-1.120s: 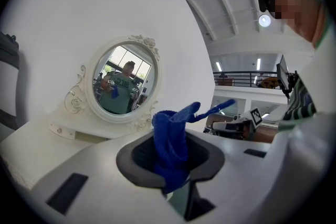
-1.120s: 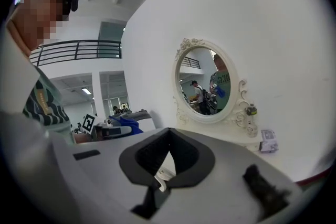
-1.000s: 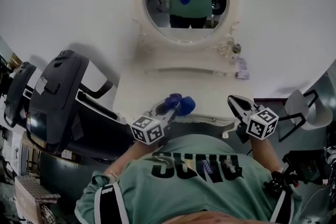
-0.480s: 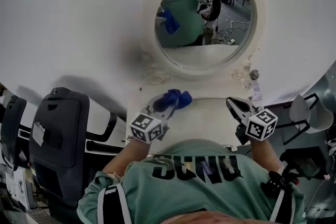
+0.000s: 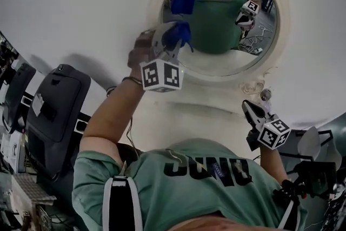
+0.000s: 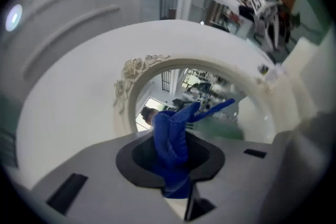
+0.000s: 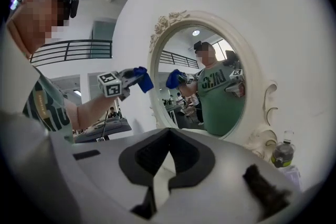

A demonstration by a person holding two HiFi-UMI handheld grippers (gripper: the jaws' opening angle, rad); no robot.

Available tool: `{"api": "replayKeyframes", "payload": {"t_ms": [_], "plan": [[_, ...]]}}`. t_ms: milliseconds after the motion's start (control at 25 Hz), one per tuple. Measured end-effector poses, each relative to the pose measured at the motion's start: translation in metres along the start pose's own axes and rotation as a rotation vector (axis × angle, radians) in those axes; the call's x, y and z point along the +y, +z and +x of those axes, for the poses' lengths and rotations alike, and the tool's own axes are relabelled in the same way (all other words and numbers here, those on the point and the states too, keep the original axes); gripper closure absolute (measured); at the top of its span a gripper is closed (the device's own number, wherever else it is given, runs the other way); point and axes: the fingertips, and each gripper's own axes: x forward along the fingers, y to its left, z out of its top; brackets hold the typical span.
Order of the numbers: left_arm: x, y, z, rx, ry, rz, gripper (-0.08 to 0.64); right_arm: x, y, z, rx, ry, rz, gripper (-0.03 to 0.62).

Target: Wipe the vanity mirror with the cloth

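One blue cloth [image 5: 178,34] sits pinched in the left gripper's [image 5: 170,43] jaws, lifted from low down a moment ago — the vanity mirror [image 5: 227,62] now just ahead, cloth perhaps touching its glass — so wiping can begin; the right gripper [image 5: 253,111] hangs below, jaws together, empty.
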Motion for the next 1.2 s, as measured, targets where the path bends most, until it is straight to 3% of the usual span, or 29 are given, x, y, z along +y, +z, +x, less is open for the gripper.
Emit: {"api": "replayKeyframes", "payload": {"t_ms": [80,200,480,680,840,960,1200], "plan": [[0.034,0.019,0.033,0.053,0.096,0.231,0.474,-0.021,0.001,-0.004,-0.008,0.017,0.023,0.584],[0.068,0.036,0.074,0.133,0.169,0.501,0.474,-0.041,0.0,-0.002,-0.035,0.041,0.065,0.584],[0.089,0.075,0.119,0.151,0.282,0.915,0.474,-0.064,-0.013,0.018,-0.06,0.063,0.135,0.584],[0.089,0.071,0.132,0.15,0.343,1.011,0.476,-0.068,-0.014,0.026,-0.053,0.068,0.148,0.584],[0.092,0.068,0.131,0.129,0.364,0.984,0.48,-0.072,-0.011,0.033,-0.037,0.063,0.146,0.584],[0.089,0.04,0.129,0.17,0.325,0.946,0.483,-0.074,-0.014,0.043,-0.023,0.057,0.152,0.584],[0.042,-0.064,0.101,0.317,0.171,0.866,0.485,-0.065,-0.023,0.061,0.055,0.075,0.141,0.584]]}}
